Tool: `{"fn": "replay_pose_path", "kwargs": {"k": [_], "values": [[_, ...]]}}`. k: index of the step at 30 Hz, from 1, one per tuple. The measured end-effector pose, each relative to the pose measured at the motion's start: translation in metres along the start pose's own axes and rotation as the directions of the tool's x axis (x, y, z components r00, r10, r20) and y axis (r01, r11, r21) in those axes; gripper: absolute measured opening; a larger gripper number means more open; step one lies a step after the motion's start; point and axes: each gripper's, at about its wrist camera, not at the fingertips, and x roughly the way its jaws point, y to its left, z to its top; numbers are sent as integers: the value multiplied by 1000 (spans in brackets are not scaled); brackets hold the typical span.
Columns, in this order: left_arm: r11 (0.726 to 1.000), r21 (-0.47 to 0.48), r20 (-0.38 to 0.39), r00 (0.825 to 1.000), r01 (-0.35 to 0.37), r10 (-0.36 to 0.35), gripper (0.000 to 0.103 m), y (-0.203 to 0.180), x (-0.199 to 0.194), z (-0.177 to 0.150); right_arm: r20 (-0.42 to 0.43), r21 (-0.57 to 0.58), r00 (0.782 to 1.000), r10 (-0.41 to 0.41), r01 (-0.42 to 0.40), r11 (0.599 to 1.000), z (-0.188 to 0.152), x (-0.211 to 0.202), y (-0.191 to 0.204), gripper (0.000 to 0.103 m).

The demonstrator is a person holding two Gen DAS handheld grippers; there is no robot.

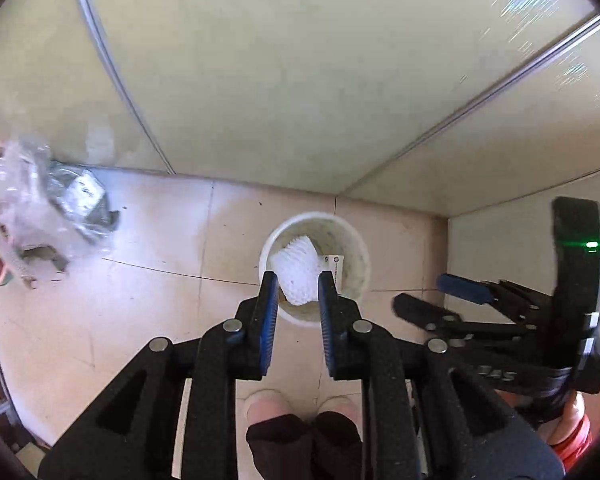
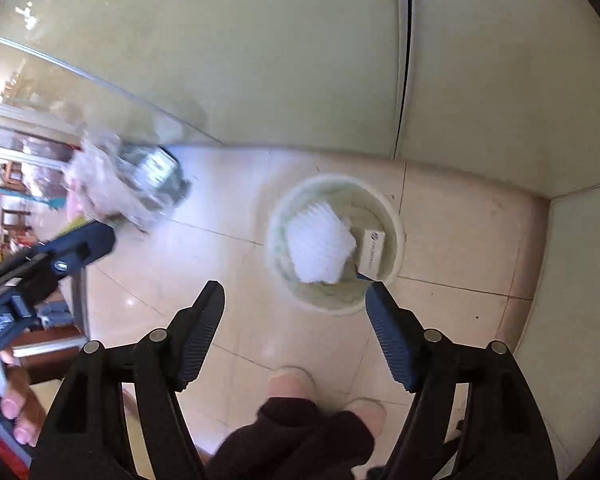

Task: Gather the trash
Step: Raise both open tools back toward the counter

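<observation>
Both claws empty: left claw (image 1: 298, 286) narrow, right claw (image 2: 294, 294) wide. Remaining trash, a crumpled plastic wrapper pile (image 1: 40, 204), lies on floor at left of frame, nearer left claw; white bin (image 1: 350, 240) w/ white foam sits center.

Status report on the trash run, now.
Left gripper and right gripper open, empty. White foam in bucket. Plastic wrap pile on floor. Path clear.

Beige floor tiles (image 2: 228, 280), pale slippers (image 2: 290, 384)

White foam wrap (image 2: 320, 250) + small card (image 2: 372, 254) inside round bin (image 2: 396, 216).
</observation>
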Motion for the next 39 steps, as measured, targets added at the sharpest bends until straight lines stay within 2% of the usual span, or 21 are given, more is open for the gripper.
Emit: {"fn": "replay_pose_path", "kwargs": {"k": [5,10,15,20,21,23,25,26,30,31,34,39], "values": [[1000,10,60,998,2,-2,18,-24,-103,11,126,-10,992,-13,14,1000,1,-124,38,70],[999,41,163,987,-6,-1,18,-57,-221,22,263,-35,965,2,7,999,-2,-253,80,70],[996,86,297,955,-32,5,29,-90,-328,34,402,-46,915,-5,26,999,-5,-367,109,70],[994,109,375,927,-29,-14,31,-110,-407,58,499,-14,866,-37,51,999,-1,-439,119,70],[994,109,385,923,-19,-25,32,-110,-418,63,516,-3,855,-52,62,998,0,-451,119,70],[994,110,409,912,-2,-43,42,-112,-441,76,547,21,833,-78,80,997,4,-470,131,70],[994,107,437,899,-10,-37,48,-114,-455,89,579,38,811,-90,83,996,8,-483,141,70],[995,101,448,894,-16,-31,51,-115,-461,96,589,45,803,-92,82,996,10,-489,139,70],[997,73,459,889,-26,-10,53,-126,-478,123,614,45,785,-86,73,996,31,-512,133,72],[997,67,460,888,-28,-6,55,-130,-483,130,617,43,782,-87,76,996,37,-519,133,76],[998,46,472,882,-37,11,63,-136,-481,158,619,23,780,-87,93,995,60,-526,122,77],[998,-19,488,871,-59,61,64,-146,-468,214,587,-69,808,-52,114,991,126,-520,101,80]]}}
